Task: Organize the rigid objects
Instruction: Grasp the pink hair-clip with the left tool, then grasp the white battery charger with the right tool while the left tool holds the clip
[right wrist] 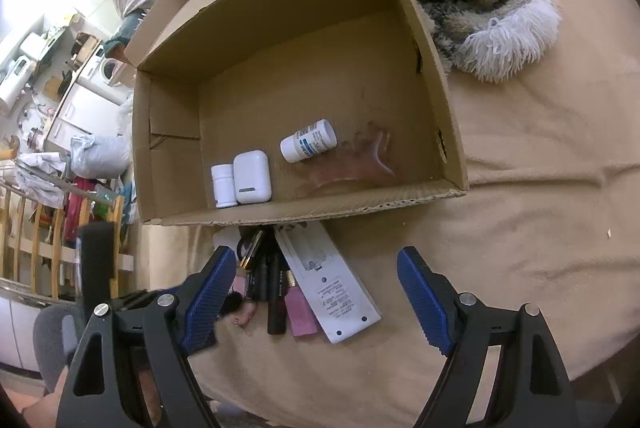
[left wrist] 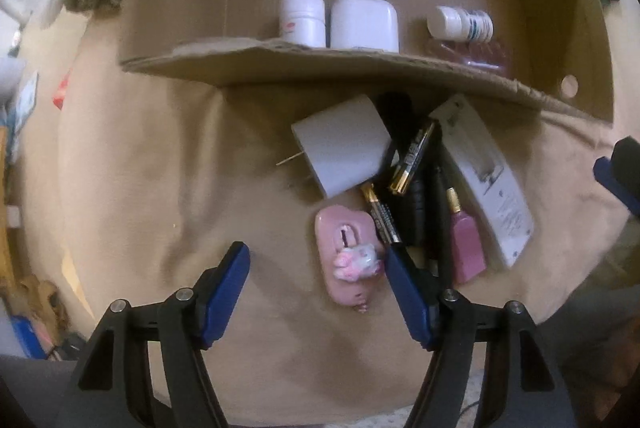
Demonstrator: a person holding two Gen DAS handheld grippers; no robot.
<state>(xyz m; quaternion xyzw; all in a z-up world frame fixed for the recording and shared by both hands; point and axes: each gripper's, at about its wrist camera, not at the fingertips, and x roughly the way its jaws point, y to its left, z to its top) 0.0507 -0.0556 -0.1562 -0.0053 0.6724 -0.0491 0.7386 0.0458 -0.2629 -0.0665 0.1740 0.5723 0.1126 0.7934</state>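
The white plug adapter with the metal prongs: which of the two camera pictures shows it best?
The left wrist view. There the white plug adapter lies in full sight beside the batteries, prongs pointing left. In the right wrist view it is almost wholly hidden behind the cardboard box edge and the gripper finger; only a pale sliver shows.

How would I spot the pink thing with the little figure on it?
Find the open cardboard box on the tan blanket; a heap of small things lies just outside its near wall. At the heap's near left edge is the pink case, rounded and flat. Unlike the pink bottle nearby, it carries a small pink-and-white charm.
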